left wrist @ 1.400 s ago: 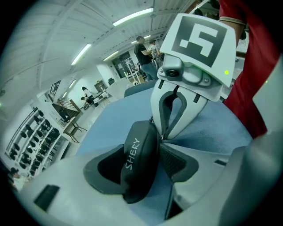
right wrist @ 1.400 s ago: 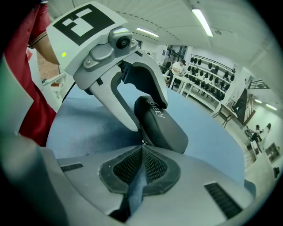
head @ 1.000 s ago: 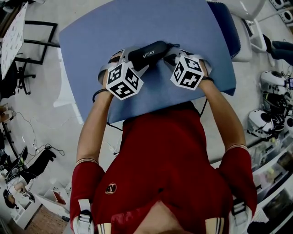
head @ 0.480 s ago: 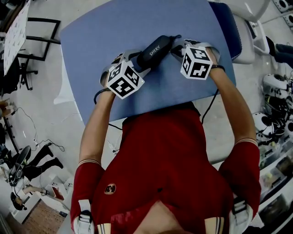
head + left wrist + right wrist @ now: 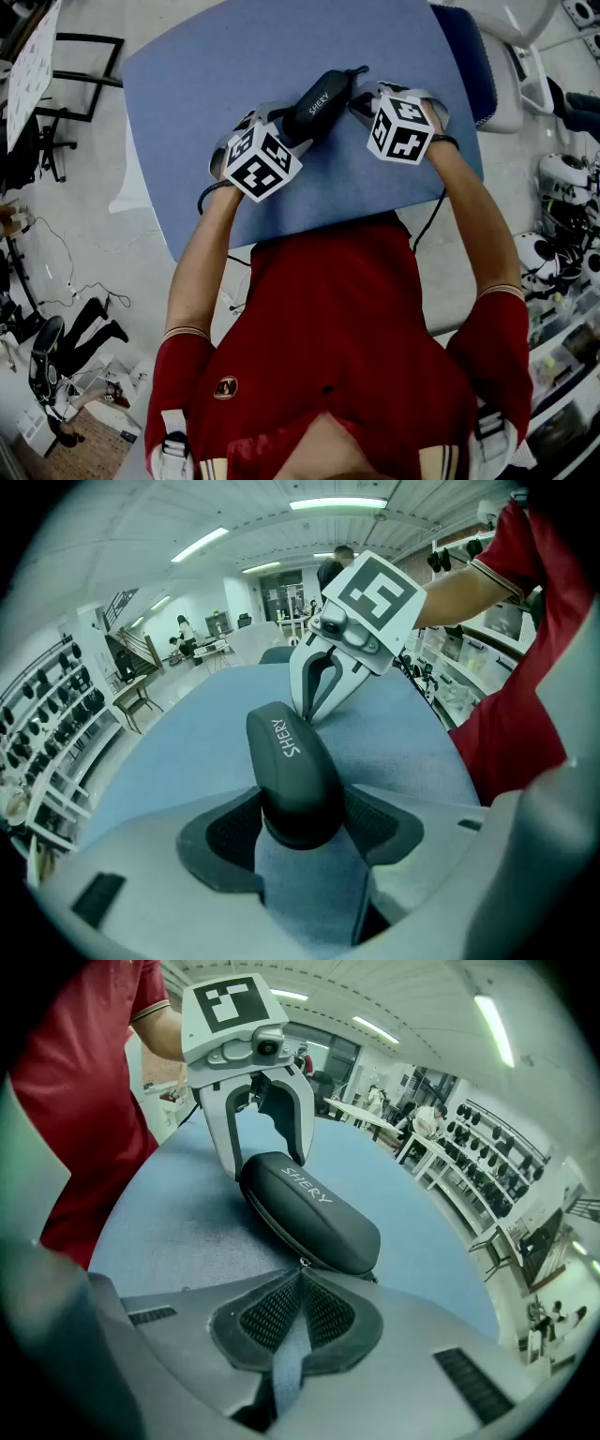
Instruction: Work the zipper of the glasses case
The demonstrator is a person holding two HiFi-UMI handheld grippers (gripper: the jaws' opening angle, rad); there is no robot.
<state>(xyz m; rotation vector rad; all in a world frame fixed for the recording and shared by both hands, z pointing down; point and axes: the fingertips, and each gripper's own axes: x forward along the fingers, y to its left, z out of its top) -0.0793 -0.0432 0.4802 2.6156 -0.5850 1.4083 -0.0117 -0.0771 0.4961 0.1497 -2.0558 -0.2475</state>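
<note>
A black zipped glasses case (image 5: 319,101) lies slantwise on the blue table (image 5: 216,66). My left gripper (image 5: 279,127) straddles its near-left end. In the left gripper view the case (image 5: 291,761) fills the gap of this gripper (image 5: 302,829) and both pads lie against its sides; the jaws have just widened a little around it. My right gripper (image 5: 362,99) is at the case's right side. In the right gripper view its jaws (image 5: 300,1269) are shut, pinching the small metal zipper pull (image 5: 304,1261) at the seam of the case (image 5: 309,1206).
The table's front edge runs close to the person's red shirt (image 5: 347,319). A white and blue padded chair (image 5: 502,80) stands at the table's right, a black frame (image 5: 80,84) at its left. Helmets and gear (image 5: 562,216) lie on the floor at right.
The case has swung so its far end points further away. The right gripper moved up and to the right with it. The left gripper stayed in place and rolled a little.
</note>
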